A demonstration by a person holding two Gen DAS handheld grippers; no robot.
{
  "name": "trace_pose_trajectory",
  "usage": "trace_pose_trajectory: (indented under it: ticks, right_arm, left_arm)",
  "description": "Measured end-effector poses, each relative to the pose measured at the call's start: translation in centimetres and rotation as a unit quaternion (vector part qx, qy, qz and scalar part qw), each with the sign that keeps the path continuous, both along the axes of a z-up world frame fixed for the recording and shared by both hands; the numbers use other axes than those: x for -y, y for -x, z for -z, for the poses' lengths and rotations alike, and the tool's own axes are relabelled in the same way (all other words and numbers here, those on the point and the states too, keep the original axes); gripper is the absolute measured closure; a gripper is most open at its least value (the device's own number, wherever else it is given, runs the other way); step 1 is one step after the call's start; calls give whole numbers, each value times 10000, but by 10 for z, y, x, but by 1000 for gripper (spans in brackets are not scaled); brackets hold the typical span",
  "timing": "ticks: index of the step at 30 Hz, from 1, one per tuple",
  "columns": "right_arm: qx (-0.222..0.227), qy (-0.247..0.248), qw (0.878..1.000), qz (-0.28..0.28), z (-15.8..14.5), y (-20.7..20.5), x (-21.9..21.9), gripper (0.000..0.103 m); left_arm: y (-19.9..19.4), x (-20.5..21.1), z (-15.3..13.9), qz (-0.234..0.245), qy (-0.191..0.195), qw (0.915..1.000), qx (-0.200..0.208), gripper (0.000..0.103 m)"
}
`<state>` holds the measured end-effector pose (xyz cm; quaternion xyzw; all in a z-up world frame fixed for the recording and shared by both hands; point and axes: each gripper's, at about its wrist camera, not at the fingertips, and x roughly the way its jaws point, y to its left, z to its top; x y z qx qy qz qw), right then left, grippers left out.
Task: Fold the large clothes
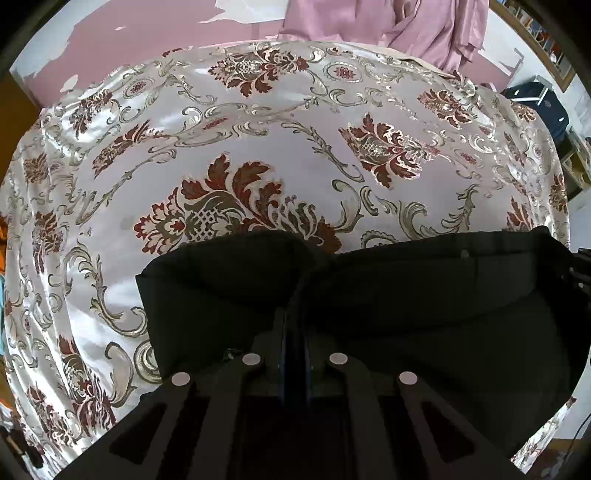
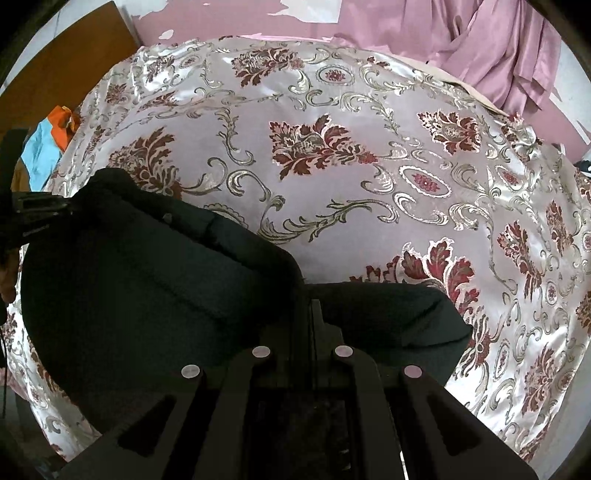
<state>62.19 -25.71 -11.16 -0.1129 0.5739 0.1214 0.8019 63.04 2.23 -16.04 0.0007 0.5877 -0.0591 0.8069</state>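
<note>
A large black garment (image 1: 424, 295) lies at the near side of a table covered by a shiny floral cloth (image 1: 258, 122). My left gripper (image 1: 293, 314) is shut on the garment's top edge, near its left corner. The fabric stretches to the right, where the other gripper (image 1: 581, 269) shows at the frame edge. In the right wrist view, my right gripper (image 2: 314, 306) is shut on the same garment (image 2: 147, 277) near its right corner. The left gripper (image 2: 33, 218) shows at the far left, holding the other end.
Pink satin fabric (image 1: 406, 26) hangs behind the table, and in the right wrist view (image 2: 498, 48) too. Orange and blue cloth (image 2: 48, 144) lies off the table's left. A dark blue item (image 1: 543, 107) stands at the right. The floral cloth (image 2: 369, 147) spreads beyond the garment.
</note>
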Motion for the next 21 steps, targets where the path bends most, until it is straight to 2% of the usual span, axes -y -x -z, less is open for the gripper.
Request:
trace_pose_trajectory:
  ticks: [12,21]
  right_arm:
    - [-407,45,9991,100,28,-21,-1,97]
    - [-357,-537,9970,426,19,-21,17,93]
  left_arm:
    - [-11,4,19,9,-142,9998,-136,91]
    - [-11,-4,12,-92,69,9999,-117,88]
